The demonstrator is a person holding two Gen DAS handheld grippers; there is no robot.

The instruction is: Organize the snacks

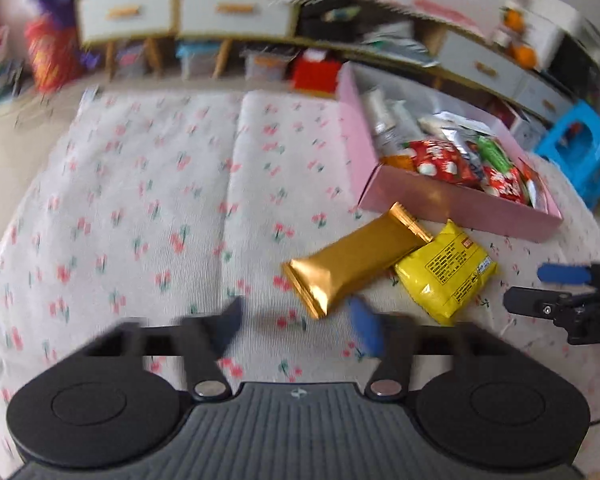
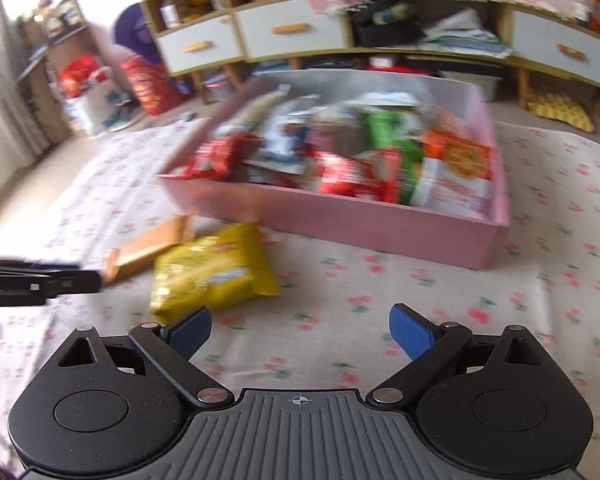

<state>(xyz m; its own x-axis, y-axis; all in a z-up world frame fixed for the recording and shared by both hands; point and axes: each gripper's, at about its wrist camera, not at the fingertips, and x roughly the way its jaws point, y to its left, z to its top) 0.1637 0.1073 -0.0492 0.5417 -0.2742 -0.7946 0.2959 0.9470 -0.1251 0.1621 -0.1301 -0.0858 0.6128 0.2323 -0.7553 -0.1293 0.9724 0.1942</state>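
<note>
Left gripper (image 1: 296, 322) apart, empty | right gripper (image 2: 300, 332) apart | gold bar (image 1: 352, 258) at 1 o'clock overlaps yellow pack (image 1: 446, 270) | your grab may drag both.

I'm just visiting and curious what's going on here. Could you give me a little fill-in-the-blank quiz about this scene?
1. The box holding most snacks is coloured ____.
2. The gold bar partly overlaps a ____ packet.
3. Both loose snacks lie ____ the box.
4. The left gripper and right gripper both hold ____.

Answers: pink; yellow; outside; nothing
</note>
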